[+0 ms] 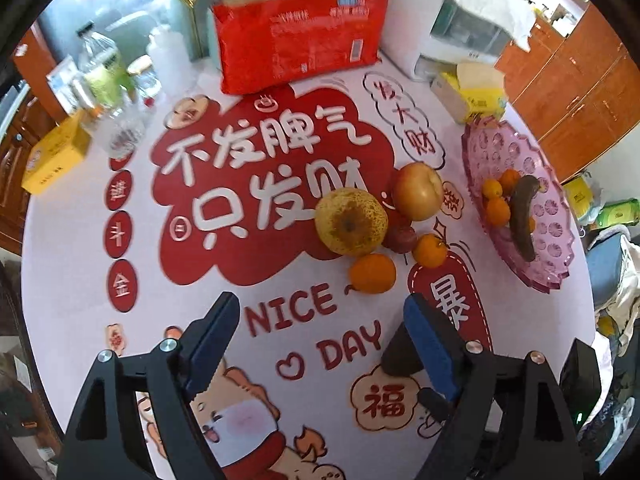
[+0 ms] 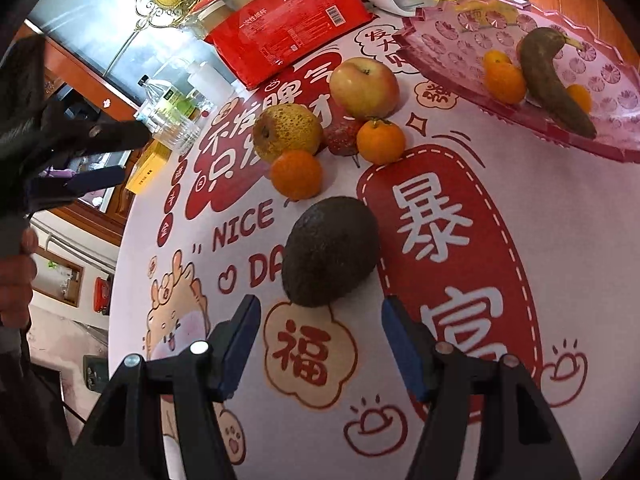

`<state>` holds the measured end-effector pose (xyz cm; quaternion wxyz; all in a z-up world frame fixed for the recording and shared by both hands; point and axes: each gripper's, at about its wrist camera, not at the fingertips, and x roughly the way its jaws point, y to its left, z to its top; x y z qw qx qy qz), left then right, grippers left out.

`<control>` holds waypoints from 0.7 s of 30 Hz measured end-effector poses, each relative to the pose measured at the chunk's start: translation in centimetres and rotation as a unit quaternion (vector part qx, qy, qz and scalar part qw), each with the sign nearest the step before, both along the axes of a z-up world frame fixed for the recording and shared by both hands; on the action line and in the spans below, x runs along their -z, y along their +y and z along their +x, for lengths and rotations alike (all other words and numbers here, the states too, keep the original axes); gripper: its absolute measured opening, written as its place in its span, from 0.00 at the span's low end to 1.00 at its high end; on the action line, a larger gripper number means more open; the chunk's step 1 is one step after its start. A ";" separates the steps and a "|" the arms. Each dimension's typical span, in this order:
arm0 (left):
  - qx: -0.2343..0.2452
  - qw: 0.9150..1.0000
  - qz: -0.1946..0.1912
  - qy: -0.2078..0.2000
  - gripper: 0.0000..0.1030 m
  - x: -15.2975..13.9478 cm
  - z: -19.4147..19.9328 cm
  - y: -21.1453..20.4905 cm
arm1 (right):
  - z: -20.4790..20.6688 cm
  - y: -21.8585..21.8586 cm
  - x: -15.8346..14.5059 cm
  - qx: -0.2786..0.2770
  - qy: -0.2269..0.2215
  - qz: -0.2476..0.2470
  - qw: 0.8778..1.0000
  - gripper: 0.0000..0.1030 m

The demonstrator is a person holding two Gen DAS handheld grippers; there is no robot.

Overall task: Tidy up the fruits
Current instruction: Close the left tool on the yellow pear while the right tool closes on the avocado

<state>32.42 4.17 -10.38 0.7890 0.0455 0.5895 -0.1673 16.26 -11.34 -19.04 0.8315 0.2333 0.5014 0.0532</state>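
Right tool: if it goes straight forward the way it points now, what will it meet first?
Most likely the avocado, which lies on the table just ahead of the open right tool, roughly in line with the gap. The oranges and apple lie further behind; exact depth is unclear.

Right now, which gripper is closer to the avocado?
Right. The right gripper is open just short of the avocado, which lies in front of its fingertips. The left gripper is open too, further back, facing the orange.

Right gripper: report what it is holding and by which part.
Nothing is held. The right gripper is open, its fingers short of the avocado lying on the table. The left gripper is open and empty too.
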 end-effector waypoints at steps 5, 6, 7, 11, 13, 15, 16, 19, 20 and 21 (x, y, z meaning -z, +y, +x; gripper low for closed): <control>-0.009 1.000 0.003 0.025 0.81 2.8 2.0 -1.6 | 1.1 0.0 0.8 -0.004 0.001 -0.015 1.000 0.61; -0.012 1.000 0.005 0.028 0.81 3.3 2.5 -1.8 | 1.3 0.0 1.0 -0.005 0.002 -0.019 1.000 0.61; -0.015 0.999 0.006 0.033 0.81 3.9 3.0 -2.0 | 1.4 0.1 1.1 -0.006 0.001 -0.026 1.000 0.61; -0.022 0.999 0.006 0.049 0.81 5.5 4.8 -3.0 | 2.2 0.5 1.4 -0.022 -0.013 -0.048 0.999 0.62; -0.023 0.998 0.002 0.051 0.81 6.1 5.5 -3.5 | 2.6 0.7 1.5 -0.034 -0.020 -0.053 0.998 0.62; -0.024 0.998 0.001 0.054 0.81 6.7 6.2 -4.0 | 3.0 1.2 1.6 -0.047 -0.026 -0.066 0.996 0.63; -0.024 0.998 0.002 0.057 0.81 7.0 6.5 -4.2 | 3.1 1.3 1.6 -0.050 -0.030 -0.068 0.996 0.64; -0.025 0.998 0.003 0.065 0.81 8.1 7.2 -4.8 | 3.6 1.4 1.8 -0.056 -0.034 -0.063 0.996 0.64; -0.025 0.997 0.003 0.068 0.81 8.3 7.3 -5.0 | 3.9 1.4 2.0 -0.060 -0.033 -0.061 0.996 0.64; -0.026 0.997 0.002 0.072 0.81 8.7 7.5 -5.2 | 4.1 1.5 2.1 -0.062 -0.032 -0.059 0.996 0.64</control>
